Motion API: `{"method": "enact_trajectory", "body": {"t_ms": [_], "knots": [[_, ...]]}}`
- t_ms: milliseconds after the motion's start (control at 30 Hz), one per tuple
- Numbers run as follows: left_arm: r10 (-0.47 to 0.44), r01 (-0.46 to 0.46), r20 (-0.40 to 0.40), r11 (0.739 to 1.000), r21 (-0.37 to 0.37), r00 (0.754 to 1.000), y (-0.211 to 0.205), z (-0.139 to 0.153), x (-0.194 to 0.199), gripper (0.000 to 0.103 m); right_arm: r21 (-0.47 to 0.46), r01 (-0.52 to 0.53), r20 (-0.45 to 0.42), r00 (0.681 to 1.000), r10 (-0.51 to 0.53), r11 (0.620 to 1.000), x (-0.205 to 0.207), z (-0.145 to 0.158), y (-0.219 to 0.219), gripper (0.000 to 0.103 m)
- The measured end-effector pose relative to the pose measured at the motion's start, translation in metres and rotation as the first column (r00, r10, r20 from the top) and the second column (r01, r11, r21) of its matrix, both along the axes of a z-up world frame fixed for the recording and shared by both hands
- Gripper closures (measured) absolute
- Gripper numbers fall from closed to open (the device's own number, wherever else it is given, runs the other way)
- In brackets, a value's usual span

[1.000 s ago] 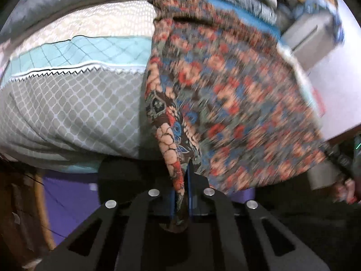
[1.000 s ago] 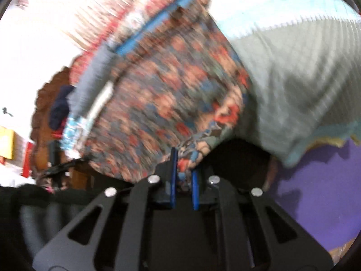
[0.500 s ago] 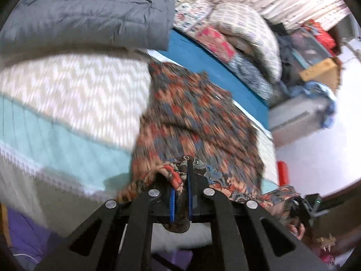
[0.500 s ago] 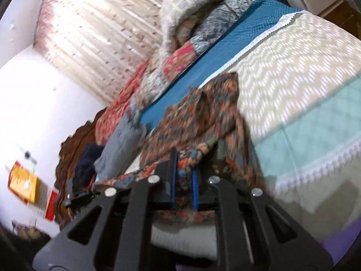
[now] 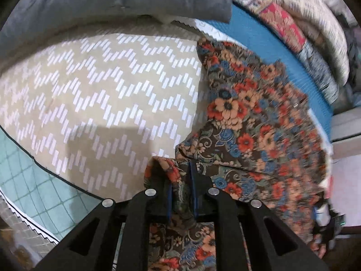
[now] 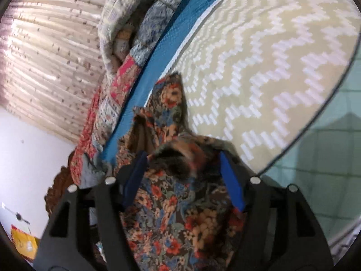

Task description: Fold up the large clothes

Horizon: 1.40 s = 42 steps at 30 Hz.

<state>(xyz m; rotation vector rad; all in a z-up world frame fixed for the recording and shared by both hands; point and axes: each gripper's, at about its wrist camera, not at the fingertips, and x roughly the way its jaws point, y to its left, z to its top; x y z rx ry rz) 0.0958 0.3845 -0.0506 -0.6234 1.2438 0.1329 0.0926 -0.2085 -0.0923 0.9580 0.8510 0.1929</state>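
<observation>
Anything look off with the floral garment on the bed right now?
The floral garment lies bunched and uneven on the bedspread, not flat. The left gripper pinches a corner, closing; the right gripper is opening, cloth loose between its fingers.

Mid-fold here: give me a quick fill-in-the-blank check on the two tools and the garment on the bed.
1. The garment has a ____ print.
2. The left tool has cloth ____ its blue pads.
3. The right tool has its jaws ____, cloth lying loose between them.
4. The garment lies on a beige bedspread with a white ____ pattern.

Missing words: floral; between; opening; zigzag
</observation>
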Motion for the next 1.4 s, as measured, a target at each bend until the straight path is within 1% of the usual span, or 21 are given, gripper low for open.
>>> {"method": "enact_trajectory", "body": {"t_ms": [67, 133, 233, 267, 300, 367, 433, 500, 567, 633, 700, 800, 833, 900, 933, 1000, 1033, 1067, 1200, 1333, 1400], "knots": [[0.050, -0.046, 0.045, 0.995, -0.092, 0.998, 0.020, 0.010, -0.009, 0.101, -0.010, 0.095, 0.060, 0.994, -0.094, 0.995, -0.015, 0.016, -0.013, 0.035], [0.121, -0.106, 0.088, 0.981, -0.164, 0.989, 0.042, 0.021, -0.019, 0.102, -0.047, 0.138, 0.121, 0.984, -0.132, 0.989, -0.031, 0.033, -0.013, 0.035], [0.216, -0.181, 0.145, 0.958, -0.221, 0.966, 0.067, 0.038, -0.033, 0.103, -0.156, 0.080, 0.169, 0.984, -0.053, 0.984, -0.036, 0.054, 0.013, 0.035], [0.230, -0.192, 0.158, 0.956, -0.224, 0.960, 0.071, 0.042, -0.035, 0.103, -0.218, 0.033, 0.188, 0.982, 0.009, 0.975, -0.036, 0.062, 0.031, 0.037], [0.235, -0.196, 0.174, 0.957, -0.215, 0.956, 0.072, 0.046, -0.040, 0.103, -0.267, -0.017, 0.201, 0.977, 0.073, 0.963, -0.037, 0.067, 0.048, 0.040], [0.197, -0.165, 0.198, 0.972, -0.168, 0.960, 0.061, 0.055, -0.045, 0.103, -0.381, -0.150, 0.195, 0.952, 0.237, 0.912, -0.035, 0.073, 0.095, 0.050], [0.124, -0.104, 0.207, 0.989, -0.103, 0.970, 0.041, 0.058, -0.046, 0.103, -0.465, -0.303, 0.154, 0.898, 0.413, 0.832, -0.032, 0.069, 0.152, 0.064], [0.040, -0.037, 0.211, 0.999, -0.023, 0.977, 0.020, 0.057, -0.052, 0.103, -0.512, -0.413, 0.100, 0.842, 0.530, 0.753, -0.030, 0.058, 0.195, 0.075], [-0.031, 0.025, 0.205, 0.999, 0.029, 0.978, -0.002, 0.051, -0.059, 0.103, -0.544, -0.474, 0.057, 0.803, 0.593, 0.692, -0.027, 0.051, 0.225, 0.082], [-0.093, 0.084, 0.196, 0.995, 0.051, 0.976, -0.014, 0.044, -0.068, 0.103, -0.552, -0.495, 0.022, 0.796, 0.604, 0.671, -0.009, 0.042, 0.249, 0.082], [-0.152, 0.135, 0.169, 0.985, 0.105, 0.974, -0.032, 0.035, -0.069, 0.103, -0.557, -0.487, -0.008, 0.813, 0.582, 0.672, 0.014, 0.035, 0.260, 0.082], [-0.177, 0.155, 0.123, 0.973, 0.170, 0.976, -0.044, 0.021, -0.062, 0.103, -0.541, -0.491, -0.113, 0.847, 0.519, 0.683, 0.047, 0.012, 0.257, 0.083], [-0.170, 0.144, 0.102, 0.964, 0.223, 0.980, -0.043, 0.016, -0.058, 0.103, -0.486, -0.501, -0.131, 0.852, 0.507, 0.717, 0.054, 0.003, 0.251, 0.083], [-0.152, 0.126, 0.078, 0.954, 0.273, 0.985, -0.037, 0.011, -0.058, 0.103, -0.394, -0.484, -0.112, 0.869, 0.482, 0.781, 0.058, 0.002, 0.242, 0.083], [-0.140, 0.115, 0.076, 0.956, 0.268, 0.987, -0.031, 0.009, -0.060, 0.103, -0.342, -0.480, -0.101, 0.874, 0.476, 0.808, 0.057, 0.004, 0.234, 0.083], [-0.126, 0.103, 0.075, 0.960, 0.259, 0.989, -0.022, 0.009, -0.065, 0.103, -0.297, -0.472, -0.071, 0.877, 0.474, 0.830, 0.047, 0.010, 0.219, 0.065], [-0.117, 0.095, 0.070, 0.959, 0.268, 0.991, -0.018, 0.009, -0.068, 0.103, -0.301, -0.450, -0.036, 0.886, 0.462, 0.841, 0.034, 0.017, 0.203, 0.052], [-0.107, 0.083, 0.070, 0.956, 0.281, 0.992, -0.012, 0.008, -0.072, 0.103, -0.312, -0.432, -0.018, 0.893, 0.449, 0.846, 0.024, 0.021, 0.193, 0.048], [-0.067, 0.052, 0.060, 0.971, 0.234, 0.996, 0.004, 0.001, -0.089, 0.103, -0.317, -0.364, 0.013, 0.921, 0.388, 0.875, -0.019, 0.029, 0.137, 0.048], [-0.054, 0.043, 0.067, 0.987, 0.156, 0.996, 0.006, -0.003, -0.107, 0.103, -0.394, -0.206, 0.059, 0.967, 0.248, 0.896, -0.074, 0.040, 0.073, 0.048], [-0.046, 0.036, 0.066, 0.989, 0.147, 0.997, 0.005, -0.006, -0.113, 0.103, -0.408, -0.147, 0.066, 0.980, 0.190, 0.901, -0.091, 0.040, 0.052, 0.048]]}}
